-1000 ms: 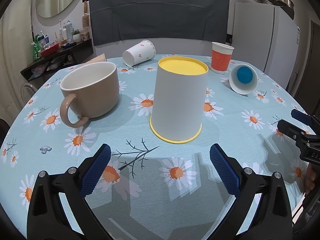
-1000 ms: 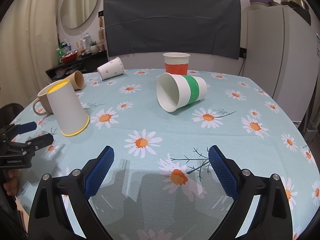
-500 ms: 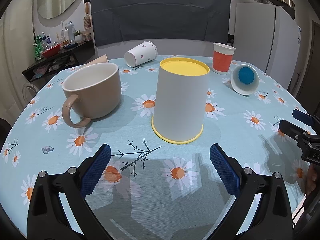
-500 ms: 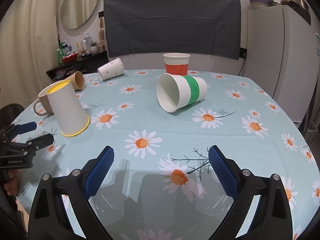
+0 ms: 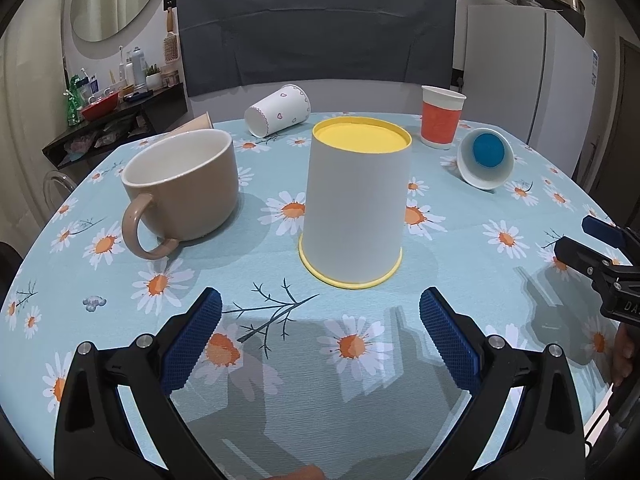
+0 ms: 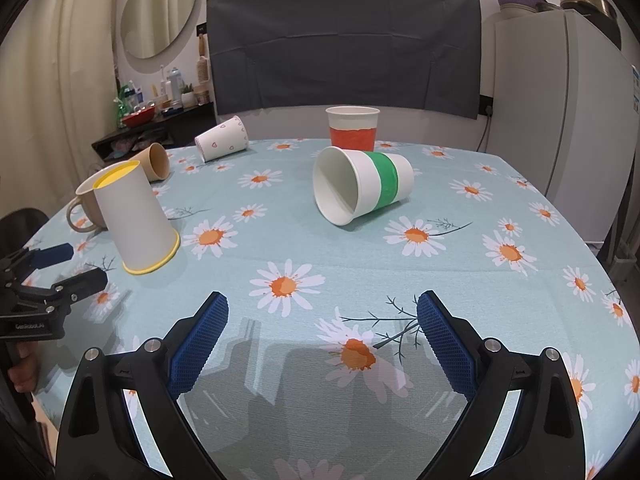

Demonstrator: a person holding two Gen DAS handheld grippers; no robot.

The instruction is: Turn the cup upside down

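Daisy tablecloth (image 6: pixel 360 264), mirror (image 6: pixel 159 10), fridge (image 6: pixel 560 100)

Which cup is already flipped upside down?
The white cup with the yellow rim, beside the tan mug. Its mouth sits on the table; the others stand upright or lie on their sides.

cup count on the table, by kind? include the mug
Paper cups: 5 (yellow-rimmed cup, green-band cup, orange cup, heart-print cup, brown cup)
Ceramic mugs: 1 (tan mug)
Total: 6
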